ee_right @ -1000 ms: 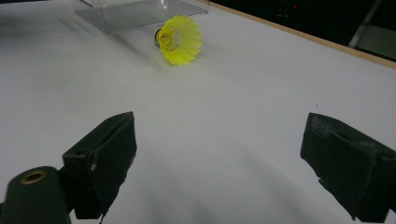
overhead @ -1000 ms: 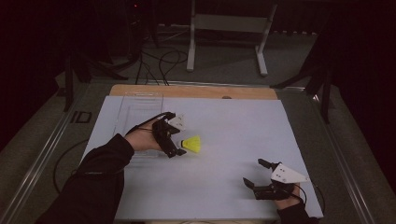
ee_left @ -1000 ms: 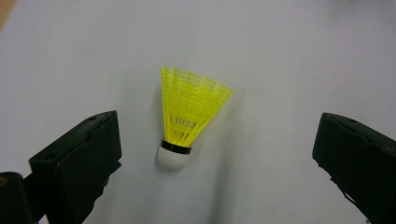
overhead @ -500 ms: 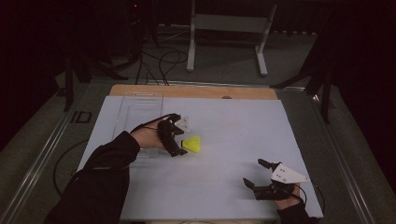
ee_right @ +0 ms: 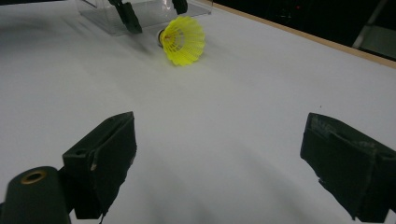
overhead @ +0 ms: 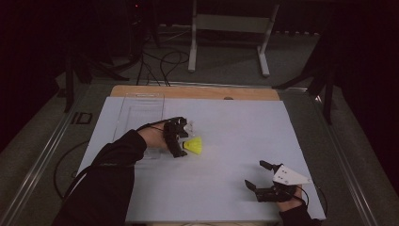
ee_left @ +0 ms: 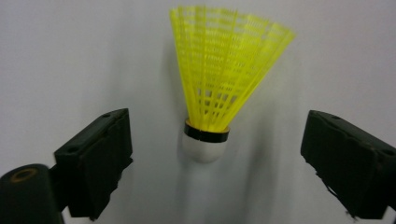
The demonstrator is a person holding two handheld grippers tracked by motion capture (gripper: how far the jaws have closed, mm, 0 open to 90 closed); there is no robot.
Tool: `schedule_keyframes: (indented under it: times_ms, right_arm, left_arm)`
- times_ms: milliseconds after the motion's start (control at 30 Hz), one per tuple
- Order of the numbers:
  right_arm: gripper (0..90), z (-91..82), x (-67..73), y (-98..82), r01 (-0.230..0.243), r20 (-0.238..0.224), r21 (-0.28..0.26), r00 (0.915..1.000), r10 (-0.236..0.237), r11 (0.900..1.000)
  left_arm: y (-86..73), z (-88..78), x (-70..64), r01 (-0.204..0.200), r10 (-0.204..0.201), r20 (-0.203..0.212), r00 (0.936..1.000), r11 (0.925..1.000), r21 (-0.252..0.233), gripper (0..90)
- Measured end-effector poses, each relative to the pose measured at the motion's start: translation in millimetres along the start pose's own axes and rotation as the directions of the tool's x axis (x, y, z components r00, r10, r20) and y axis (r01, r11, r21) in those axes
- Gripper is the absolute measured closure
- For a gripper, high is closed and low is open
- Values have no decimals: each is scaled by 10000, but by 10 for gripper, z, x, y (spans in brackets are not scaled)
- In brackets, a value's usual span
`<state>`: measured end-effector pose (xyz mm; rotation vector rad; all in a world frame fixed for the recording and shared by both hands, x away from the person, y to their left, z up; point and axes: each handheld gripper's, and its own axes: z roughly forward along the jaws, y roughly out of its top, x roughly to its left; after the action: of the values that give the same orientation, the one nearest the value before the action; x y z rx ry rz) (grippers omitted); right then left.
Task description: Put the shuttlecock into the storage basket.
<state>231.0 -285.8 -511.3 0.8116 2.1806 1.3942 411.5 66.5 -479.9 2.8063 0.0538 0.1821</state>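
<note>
Since a second ago the left gripper [overhead: 182, 139] has edged slightly up the desk [overhead: 235, 122], staying at the yellow shuttlecock [overhead: 195, 145], while the right one has not shifted. Nearest the person, the right gripper [overhead: 259, 176] rests at the desk's near right corner, its fingers [ee_right: 100, 163] spread wide with only bare white surface between them. Farther up and to the left, the left gripper points at the shuttlecock, its fingers [ee_left: 95, 161] well apart on either side of the white cork end and touching nothing. The shuttlecock lies on its side on the desk, left of centre, cork toward the gripper and skirt fanned away. Beyond the left hand sits a clear plastic box [overhead: 139, 107] near the desk's far left edge.
</note>
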Motion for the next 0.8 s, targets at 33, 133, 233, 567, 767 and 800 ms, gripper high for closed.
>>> schedule_keyframes:
  times_ms: [33, 133, 233, 567, 767, 800]
  right_arm:
    - [105, 0, 0, 0, -1, -9, -3, 10000, 1, 10000]
    - [106, -1, -1, -1, 7, -19, -5, 10000, -7, 10000]
    - [105, -2, -1, -1, -16, -28, -4, 10000, 16, 10000]
    - [106, -3, 1, 1, -7, -27, -4, 10000, 7, 10000]
    - [106, -5, 1, 1, -16, -11, 0, 10000, 16, 10000]
    - [106, -6, 0, 1, -6, -16, 0, 10000, 6, 10000]
  left_arm:
    - [6, 9, 10, -51, 52, -15, 10000, 9999, 130, 103]
    - [16, 37, 21, 64, -64, 50, 10000, 9998, 175, 150]
    - [12, 58, 30, -126, 121, 138, 9998, 9993, 350, 199]
    - [3, 99, 39, -543, 524, 260, 9983, 9955, 770, 394]
    - [8, 136, 28, -808, 797, 138, 9967, 9891, 1233, 525]
    - [8, 137, 27, -832, 821, 139, 9965, 9889, 1227, 549]
